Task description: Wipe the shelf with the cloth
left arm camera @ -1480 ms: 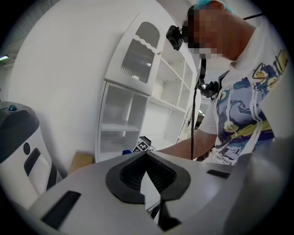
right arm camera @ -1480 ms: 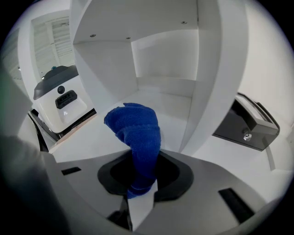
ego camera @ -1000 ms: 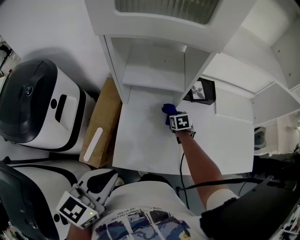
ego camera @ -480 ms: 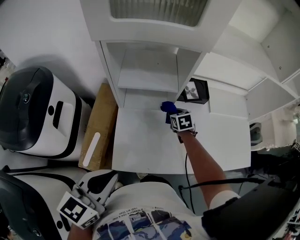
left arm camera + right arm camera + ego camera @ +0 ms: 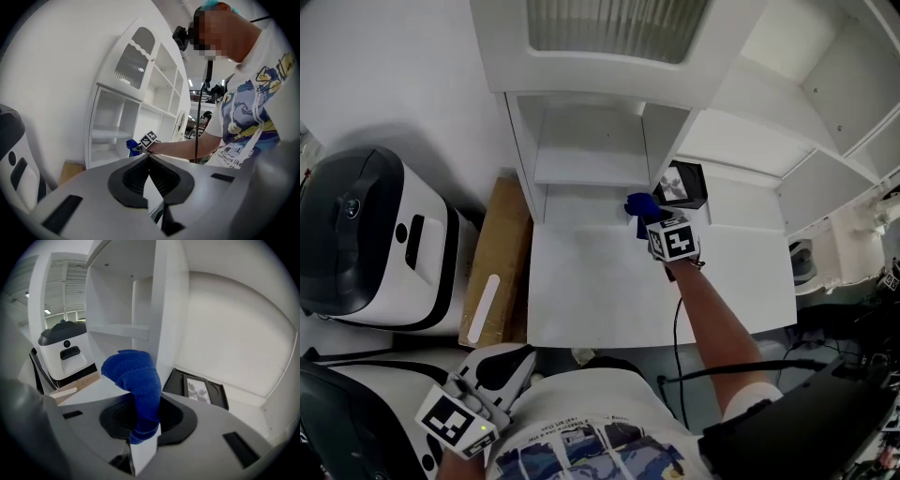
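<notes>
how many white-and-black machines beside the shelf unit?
2. A machine stands left of the cardboard box; a second machine sits at the head view's bottom-left corner, cut off by the edge. More could be out of frame.

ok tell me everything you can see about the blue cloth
The cloth is bright blue with a looped, terry-like weave, crumpled into a thick roll. The right gripper has its jaws shut on one end, while the free end bulges forward and curls over sideways. It is held at the back of the white shelf, next to the upright divider. Whether it touches the surface cannot be told.
</notes>
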Tool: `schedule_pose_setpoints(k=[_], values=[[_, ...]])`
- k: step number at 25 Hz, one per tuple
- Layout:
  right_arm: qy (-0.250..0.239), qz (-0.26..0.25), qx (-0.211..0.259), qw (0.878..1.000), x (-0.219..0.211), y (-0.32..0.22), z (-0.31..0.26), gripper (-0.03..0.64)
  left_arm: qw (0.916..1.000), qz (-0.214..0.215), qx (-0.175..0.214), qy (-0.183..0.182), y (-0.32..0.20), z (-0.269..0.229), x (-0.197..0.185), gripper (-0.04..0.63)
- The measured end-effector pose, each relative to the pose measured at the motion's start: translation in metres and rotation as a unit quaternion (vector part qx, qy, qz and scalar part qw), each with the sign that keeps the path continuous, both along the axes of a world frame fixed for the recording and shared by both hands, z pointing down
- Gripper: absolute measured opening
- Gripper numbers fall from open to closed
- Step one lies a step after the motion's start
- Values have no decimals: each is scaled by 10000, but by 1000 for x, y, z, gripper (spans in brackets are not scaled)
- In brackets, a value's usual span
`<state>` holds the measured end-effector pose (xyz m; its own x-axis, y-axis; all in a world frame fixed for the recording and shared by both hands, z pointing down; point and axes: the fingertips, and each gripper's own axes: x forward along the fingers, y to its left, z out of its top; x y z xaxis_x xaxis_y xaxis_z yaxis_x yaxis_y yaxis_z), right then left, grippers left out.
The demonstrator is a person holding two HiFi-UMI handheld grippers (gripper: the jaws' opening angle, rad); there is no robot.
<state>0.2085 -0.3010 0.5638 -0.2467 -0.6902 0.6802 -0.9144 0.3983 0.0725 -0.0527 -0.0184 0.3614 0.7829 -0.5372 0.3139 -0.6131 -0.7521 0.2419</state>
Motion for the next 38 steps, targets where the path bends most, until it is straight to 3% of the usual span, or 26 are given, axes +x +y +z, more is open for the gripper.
schedule_pose_setpoints(k=[15, 38], values=[[505, -79, 600, 9969, -15, -5, -63, 100, 9999, -98, 102, 84, 24, -4, -39, 12], [64, -897, 467, 9949, -199, -31, -66, 100, 9929, -1145, 181, 254, 65, -4, -135, 12]])
